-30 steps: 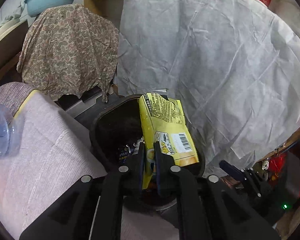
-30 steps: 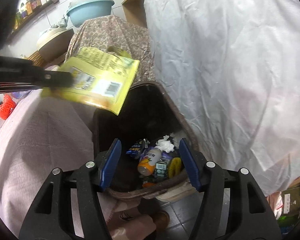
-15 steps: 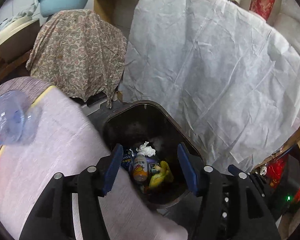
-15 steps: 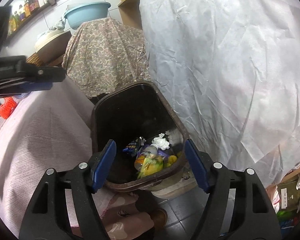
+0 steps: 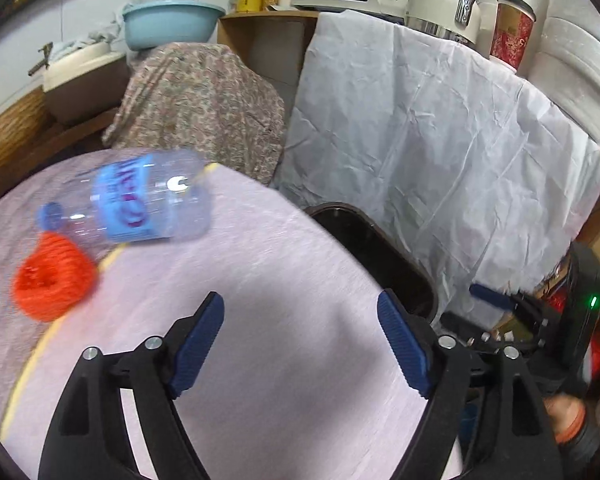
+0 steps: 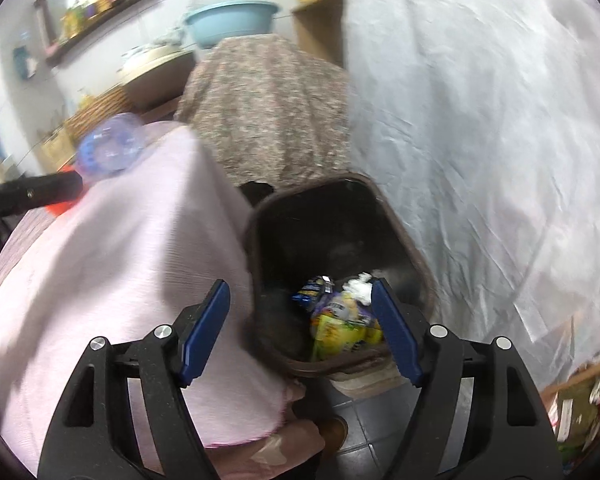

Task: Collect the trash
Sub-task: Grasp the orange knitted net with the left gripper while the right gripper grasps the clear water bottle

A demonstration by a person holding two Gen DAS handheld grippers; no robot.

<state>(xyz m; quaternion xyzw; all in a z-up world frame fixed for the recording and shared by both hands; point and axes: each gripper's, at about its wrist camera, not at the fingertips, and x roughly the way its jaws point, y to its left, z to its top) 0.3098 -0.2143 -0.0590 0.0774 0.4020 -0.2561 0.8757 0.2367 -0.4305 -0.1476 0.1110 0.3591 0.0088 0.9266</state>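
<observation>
The left gripper (image 5: 300,320) has its blue-padded jaws spreading apart with nothing between them, hanging above a table draped in a pale pink cloth (image 5: 284,360). Ahead and to its left on the cloth lies a clear plastic bottle (image 5: 140,200) on its side, with a blue label and blue cap. Just beside the cap sits a ball of orange twine (image 5: 52,280). To the gripper's right, past the table edge, is the dark trash bin (image 5: 384,256), set against furniture covered by a white sheet (image 5: 440,140).

The right gripper (image 6: 300,312) is also widening, nothing between its jaws, poised above the bin's near rim. Inside the bin, just past its fingertips, lie a yellow snack packet (image 6: 336,332), a blue wrapper (image 6: 312,288) and crumpled white tissue (image 6: 360,284).
</observation>
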